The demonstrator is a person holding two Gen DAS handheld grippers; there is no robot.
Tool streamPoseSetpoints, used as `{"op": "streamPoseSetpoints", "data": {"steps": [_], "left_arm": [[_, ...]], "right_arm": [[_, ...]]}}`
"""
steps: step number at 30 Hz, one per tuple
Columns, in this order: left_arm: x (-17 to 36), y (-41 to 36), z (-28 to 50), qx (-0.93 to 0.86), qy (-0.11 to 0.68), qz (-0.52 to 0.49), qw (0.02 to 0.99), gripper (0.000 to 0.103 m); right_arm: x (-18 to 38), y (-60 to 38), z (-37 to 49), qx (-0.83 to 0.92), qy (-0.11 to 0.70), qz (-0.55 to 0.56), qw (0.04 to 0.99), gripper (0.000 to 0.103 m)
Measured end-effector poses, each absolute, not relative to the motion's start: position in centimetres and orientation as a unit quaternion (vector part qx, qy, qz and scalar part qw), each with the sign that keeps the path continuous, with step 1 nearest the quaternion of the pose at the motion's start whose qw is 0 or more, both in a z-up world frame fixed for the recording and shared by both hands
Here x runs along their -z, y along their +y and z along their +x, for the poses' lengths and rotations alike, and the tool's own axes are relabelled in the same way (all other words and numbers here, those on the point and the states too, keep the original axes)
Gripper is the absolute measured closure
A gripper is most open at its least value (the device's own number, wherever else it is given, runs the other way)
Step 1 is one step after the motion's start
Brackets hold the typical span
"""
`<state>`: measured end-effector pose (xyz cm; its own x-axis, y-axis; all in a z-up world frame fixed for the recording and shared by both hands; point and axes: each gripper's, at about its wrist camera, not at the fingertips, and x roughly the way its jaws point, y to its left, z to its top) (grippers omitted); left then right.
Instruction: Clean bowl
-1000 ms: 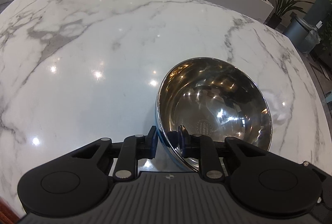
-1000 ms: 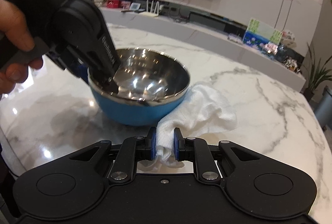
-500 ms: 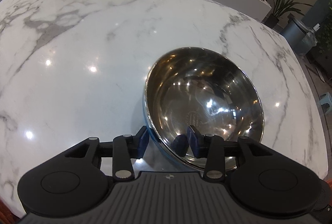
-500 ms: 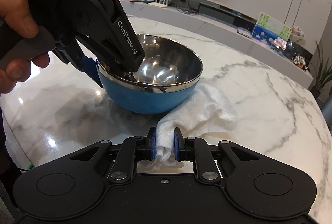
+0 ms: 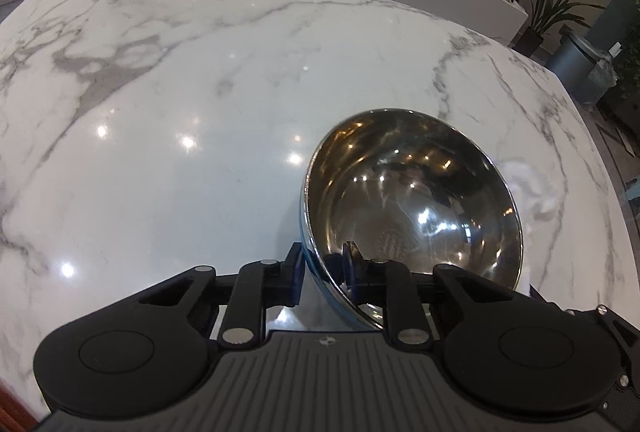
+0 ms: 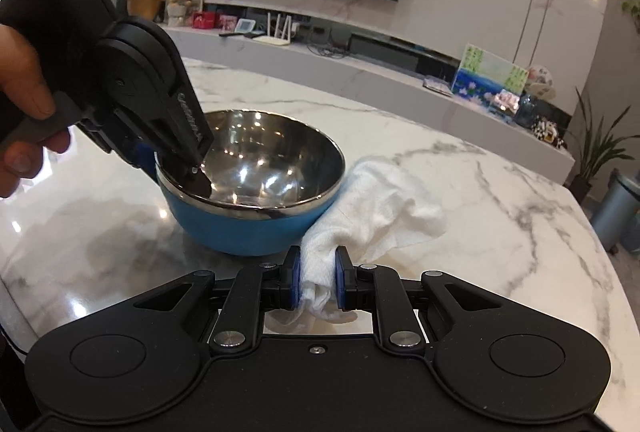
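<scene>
A bowl (image 6: 256, 191), blue outside and shiny steel inside, sits on the white marble table (image 6: 500, 199). It also shows in the left wrist view (image 5: 412, 207). My left gripper (image 5: 322, 274) straddles the bowl's near rim, one finger inside and one outside, jaws closed on the rim; in the right wrist view it (image 6: 180, 167) grips the bowl's left rim. My right gripper (image 6: 316, 282) is shut on a white cloth (image 6: 380, 207) that lies bunched on the table against the bowl's right side.
A long white counter (image 6: 360, 71) with small items runs behind the table. A grey bin (image 6: 616, 207) and a potted plant (image 6: 596, 147) stand beyond the table's right edge. The bowl stands between the two grippers.
The bowl was lifted and tilted half a second ago and is now back down on the table, still gripped by my left gripper. The right gripper keeps hold of the cloth.
</scene>
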<state>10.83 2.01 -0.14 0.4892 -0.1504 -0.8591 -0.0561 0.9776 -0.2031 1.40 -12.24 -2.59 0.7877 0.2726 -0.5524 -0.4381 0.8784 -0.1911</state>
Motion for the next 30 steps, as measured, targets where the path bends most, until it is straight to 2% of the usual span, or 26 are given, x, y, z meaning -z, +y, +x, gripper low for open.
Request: {"op": "streamPoseSetpoints", "data": {"steps": [13, 14, 18, 20, 24, 27, 30], "left_arm": [[0.1, 2.1, 10.6, 0.021, 0.503, -0.104, 0.858, 0.085], [0.1, 2.1, 10.5, 0.021, 0.503, -0.107, 0.857, 0.083], [0.1, 2.2, 10.3, 0.025, 0.507, -0.120, 0.853, 0.065], [0.0, 2.1, 10.0, 0.029, 0.506, -0.127, 0.852, 0.062], [0.1, 1.7, 9.6, 0.035, 0.512, -0.127, 0.849, 0.062], [0.1, 1.6, 9.5, 0.035, 0.513, -0.125, 0.848, 0.062], [0.1, 1.6, 9.5, 0.032, 0.515, -0.118, 0.848, 0.069]], "right_arm": [[3.6, -10.9, 1.6, -0.228, 0.306, -0.176, 0.908, 0.088], [3.7, -10.8, 1.6, -0.229, 0.307, -0.178, 0.906, 0.088], [3.7, -11.0, 1.9, -0.230, 0.310, -0.176, 0.905, 0.088], [3.8, -11.0, 2.0, -0.230, 0.311, -0.175, 0.905, 0.088], [2.5, -11.5, 1.6, -0.231, 0.314, -0.171, 0.905, 0.088], [3.8, -11.5, 2.1, -0.227, 0.307, -0.174, 0.908, 0.088], [3.5, -11.8, 2.2, -0.217, 0.297, -0.173, 0.914, 0.088]]}}
